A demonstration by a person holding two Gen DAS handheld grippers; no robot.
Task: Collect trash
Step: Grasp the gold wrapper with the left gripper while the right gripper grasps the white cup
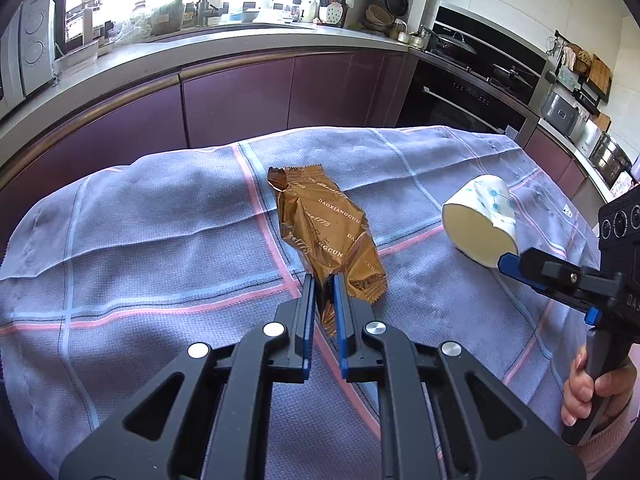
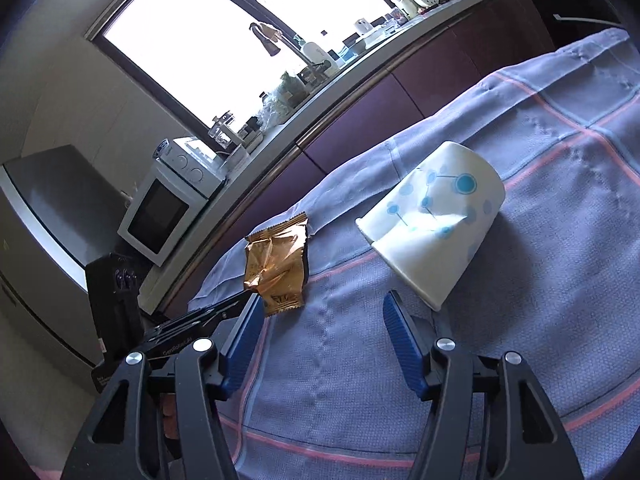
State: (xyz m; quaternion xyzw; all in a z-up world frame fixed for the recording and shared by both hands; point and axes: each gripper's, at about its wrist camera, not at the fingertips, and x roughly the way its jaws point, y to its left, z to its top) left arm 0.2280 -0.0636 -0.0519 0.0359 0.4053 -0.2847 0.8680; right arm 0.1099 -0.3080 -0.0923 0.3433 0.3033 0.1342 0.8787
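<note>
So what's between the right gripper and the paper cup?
Only bare cloth: the right wrist view shows the open right gripper just short of the tipped cup.

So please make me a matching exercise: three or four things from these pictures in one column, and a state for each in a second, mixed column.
Column one:
1. golden wrapper
2. paper cup
3. left gripper
4. right gripper

Column two:
a. open, holding nothing
b. lying on its side on the checked cloth
c. pinched at its near end
d. closed on a thing

Pairs: 1-c, 2-b, 3-d, 4-a
</note>
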